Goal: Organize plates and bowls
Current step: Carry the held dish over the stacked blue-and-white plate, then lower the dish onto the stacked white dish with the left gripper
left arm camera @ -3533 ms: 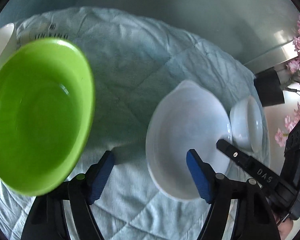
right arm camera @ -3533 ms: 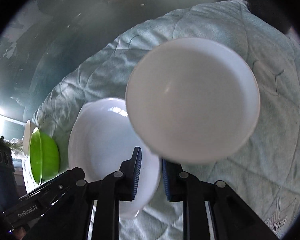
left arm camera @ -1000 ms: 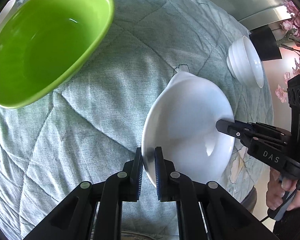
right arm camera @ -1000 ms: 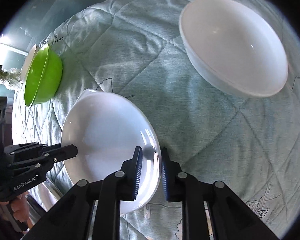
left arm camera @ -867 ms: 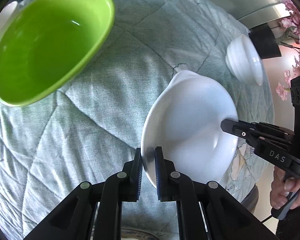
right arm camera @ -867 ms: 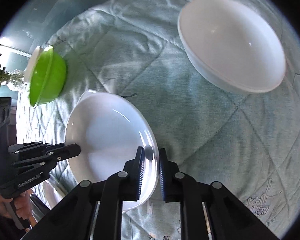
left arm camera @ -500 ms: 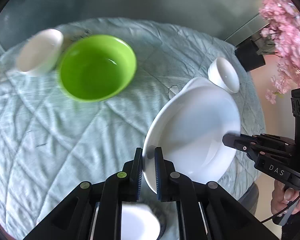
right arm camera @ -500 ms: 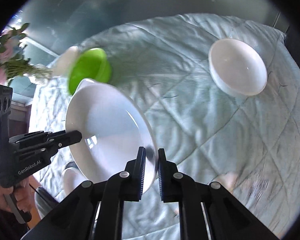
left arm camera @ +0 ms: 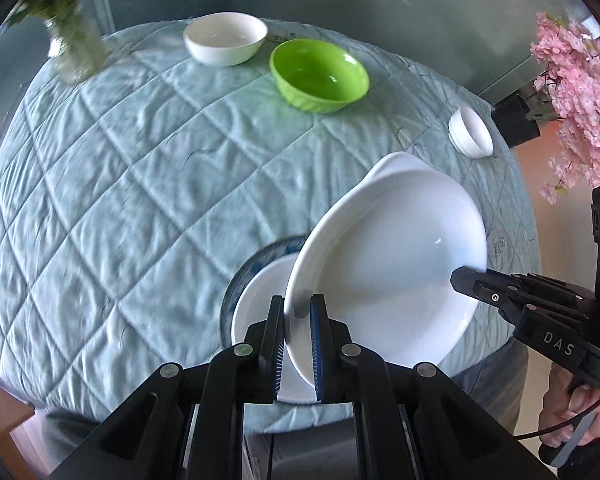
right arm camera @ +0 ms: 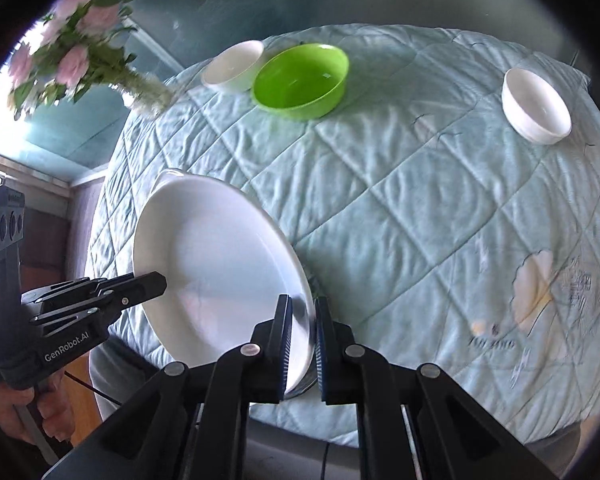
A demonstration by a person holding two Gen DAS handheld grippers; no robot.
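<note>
A large white plate (left arm camera: 388, 264) with a small handle lip hangs tilted above the table, held from both sides. My left gripper (left arm camera: 297, 344) is shut on its near rim. My right gripper (right arm camera: 301, 344) is shut on the opposite rim of the same white plate (right arm camera: 216, 264). Below it, near the table's front edge, a white plate (left arm camera: 260, 312) lies on a dark blue plate (left arm camera: 244, 268). A green bowl (left arm camera: 319, 74) and a white bowl (left arm camera: 225, 42) stand at the far side. A small white bowl (left arm camera: 470, 131) stands at the right edge.
The round table wears a quilted pale blue cloth (left arm camera: 140, 184). A vase of pink roses (right arm camera: 84, 40) stands at the far left, blurred. Pink blossom branches (left arm camera: 576, 88) hang at the right beyond the table. A hand (left arm camera: 576, 416) holds the right gripper's handle.
Both grippers have lifted the large white plate up and toward the table's near edge. The stacked white and blue plates have come into view beneath it, and the bowls look farther off.
</note>
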